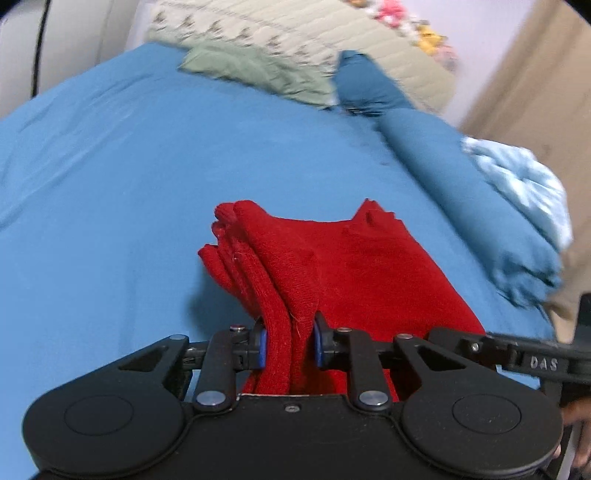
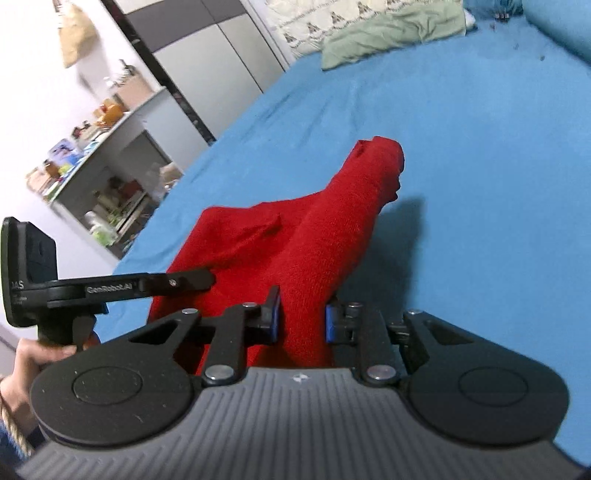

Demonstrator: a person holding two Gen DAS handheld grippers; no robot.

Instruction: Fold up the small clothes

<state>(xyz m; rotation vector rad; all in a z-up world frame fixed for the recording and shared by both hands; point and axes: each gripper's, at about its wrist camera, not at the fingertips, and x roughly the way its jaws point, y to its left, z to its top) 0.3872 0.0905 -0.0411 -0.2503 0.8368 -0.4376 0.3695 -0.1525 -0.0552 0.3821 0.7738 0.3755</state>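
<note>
A red knitted garment [image 1: 332, 266] is held up over the blue bedsheet [image 1: 110, 184], bunched and partly folded. My left gripper [image 1: 289, 345] is shut on its left edge, where ribbed layers pass between the blue pads. My right gripper [image 2: 301, 321] is shut on the other edge of the red garment [image 2: 314, 236]. The two grippers are close side by side: the right one shows at the right edge of the left wrist view [image 1: 535, 363], and the left one shows at the left of the right wrist view [image 2: 110, 288].
A pale green cloth [image 1: 255, 70] and a quilted pillow [image 1: 295, 33] lie at the head of the bed. A rolled blue blanket [image 1: 461, 192] and a light blue cloth [image 1: 524, 181] lie along the right. Cluttered shelves [image 2: 92, 166] stand beside the bed.
</note>
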